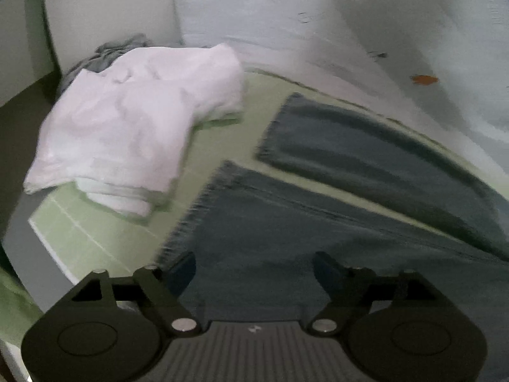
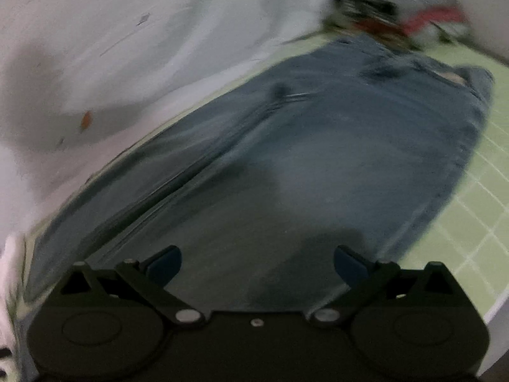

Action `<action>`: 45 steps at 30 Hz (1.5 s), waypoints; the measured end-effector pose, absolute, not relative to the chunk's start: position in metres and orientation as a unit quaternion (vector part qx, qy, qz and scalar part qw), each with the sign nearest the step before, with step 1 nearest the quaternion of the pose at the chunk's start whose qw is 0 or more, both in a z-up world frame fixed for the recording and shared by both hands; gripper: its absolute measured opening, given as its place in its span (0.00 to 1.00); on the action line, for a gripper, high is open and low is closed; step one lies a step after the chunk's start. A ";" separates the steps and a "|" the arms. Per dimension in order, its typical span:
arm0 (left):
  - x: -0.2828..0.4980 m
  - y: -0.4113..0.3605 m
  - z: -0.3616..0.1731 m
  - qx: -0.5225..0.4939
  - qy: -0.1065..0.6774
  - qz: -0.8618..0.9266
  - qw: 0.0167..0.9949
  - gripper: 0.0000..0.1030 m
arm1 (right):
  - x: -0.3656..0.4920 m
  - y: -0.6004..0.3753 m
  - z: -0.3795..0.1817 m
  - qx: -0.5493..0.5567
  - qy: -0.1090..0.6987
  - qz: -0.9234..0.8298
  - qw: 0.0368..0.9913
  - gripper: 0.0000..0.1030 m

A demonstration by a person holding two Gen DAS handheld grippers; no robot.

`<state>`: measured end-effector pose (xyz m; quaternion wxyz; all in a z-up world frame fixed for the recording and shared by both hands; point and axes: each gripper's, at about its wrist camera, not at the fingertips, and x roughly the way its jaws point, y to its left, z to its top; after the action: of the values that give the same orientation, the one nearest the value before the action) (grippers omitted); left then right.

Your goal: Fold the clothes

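Observation:
A pair of blue jeans [image 1: 318,222] lies flat on a green grid mat [image 1: 95,238], its two legs spread apart with frayed hems toward the left. My left gripper [image 1: 254,270] is open and empty, low over the near leg close to its hem. In the right wrist view the jeans [image 2: 302,159] stretch away toward the waistband at the far right. My right gripper [image 2: 257,262] is open and empty, just above the denim of the upper leg. Both views are motion-blurred.
A folded white garment [image 1: 136,121] lies on the mat's far left, with grey cloth [image 1: 108,51] behind it. A heap of red and dark clothes [image 2: 404,19] sits beyond the waistband. A white wall [image 1: 350,16] borders the mat. The mat's edge [image 2: 477,286] runs at the right.

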<state>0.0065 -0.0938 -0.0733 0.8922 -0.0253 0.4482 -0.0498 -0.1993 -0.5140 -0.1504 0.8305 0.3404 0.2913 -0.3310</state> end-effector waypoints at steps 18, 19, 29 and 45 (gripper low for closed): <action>-0.103 -0.245 -0.071 -0.108 0.474 -0.086 0.870 0.91 | -0.313 -0.721 -0.191 0.520 0.157 -0.340 0.768 1.00; -0.108 -0.247 -0.073 -0.118 0.480 -0.083 0.865 0.91 | -0.315 -0.729 -0.194 0.534 0.147 -0.333 0.763 1.00; -0.132 -0.211 -0.114 -0.301 0.526 -0.047 0.794 0.91 | -0.326 -0.757 -0.208 0.625 0.085 -0.297 0.717 1.00; -0.119 -0.141 -0.145 -0.467 0.457 0.016 0.757 0.91 | -0.324 -0.768 -0.215 0.642 0.079 -0.295 0.703 1.00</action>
<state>-0.1187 -0.1410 -0.1452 0.7567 -0.4674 0.4569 0.0159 -0.3243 -0.7678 -0.2146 0.7033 0.6421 0.0793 -0.2945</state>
